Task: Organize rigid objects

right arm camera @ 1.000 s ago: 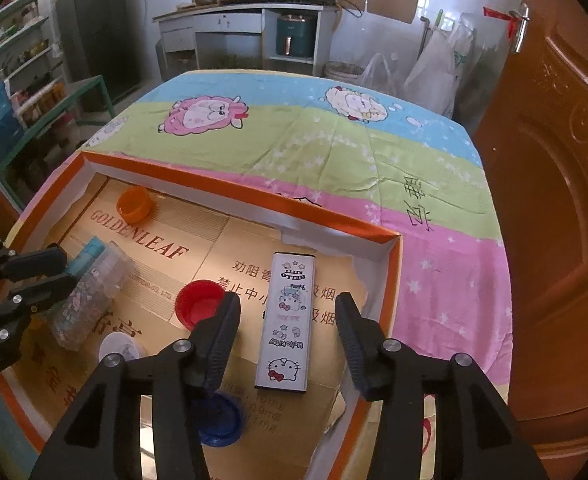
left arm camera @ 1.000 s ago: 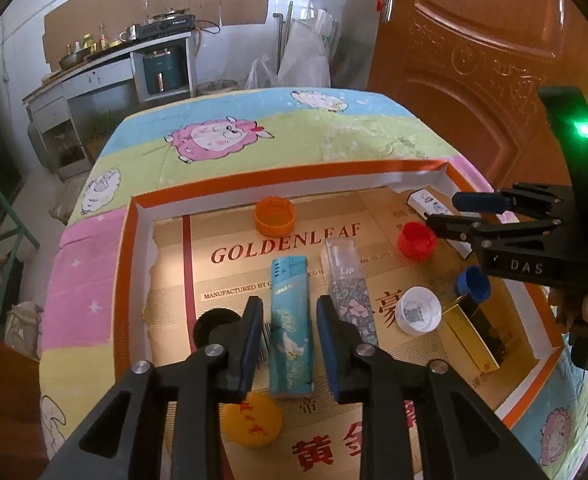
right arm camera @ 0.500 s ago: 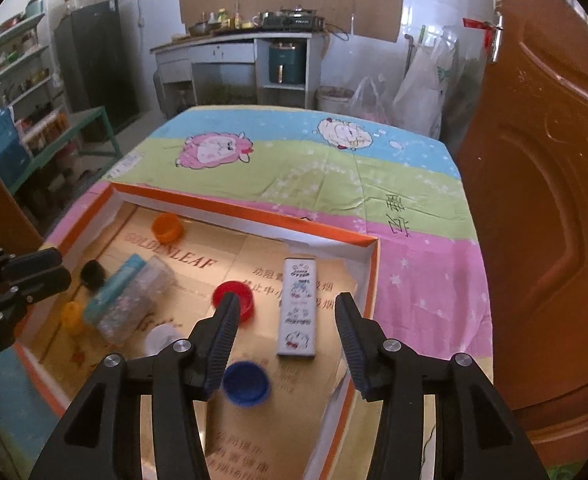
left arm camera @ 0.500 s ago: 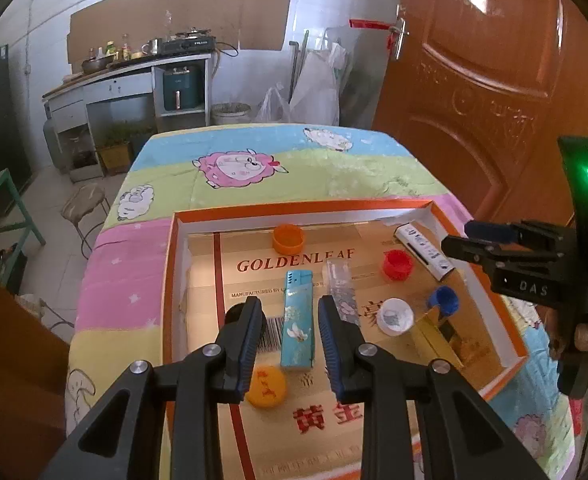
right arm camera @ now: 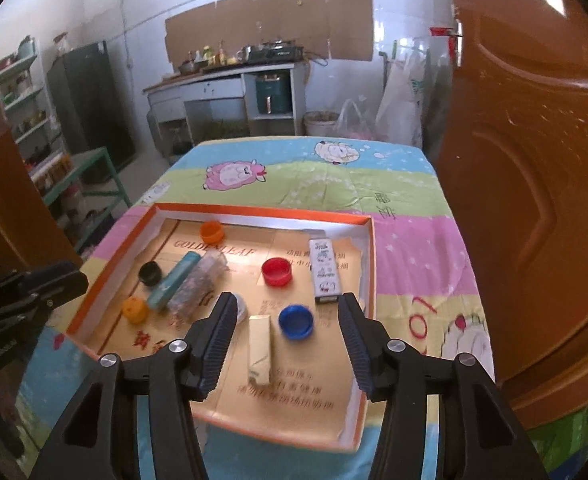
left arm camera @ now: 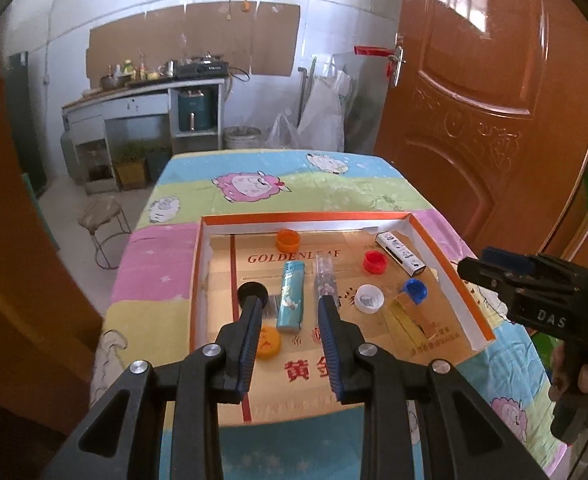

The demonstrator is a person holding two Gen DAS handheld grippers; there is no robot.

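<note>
Teal lighter [left arm camera: 290, 295] and caps lie in the orange-rimmed tray [left arm camera: 450, 270], now well below and ahead of both tongs, which have pulled up and back. Left tongs [left arm camera: 289, 314] narrow, empty; right tongs [right arm camera: 285, 320] opening, empty. Sorting looks done or paused.

Caps [left arm camera: 374, 261], lighters [left arm camera: 291, 300] flat in tray [left arm camera: 450, 276]

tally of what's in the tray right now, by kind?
Bottle caps: 6 (orange, red, blue, white, black, yellow)
Lighters: 2 (teal, clear patterned)
Small boxes: 2 (white cartoon, gold)
Total: 10
</note>
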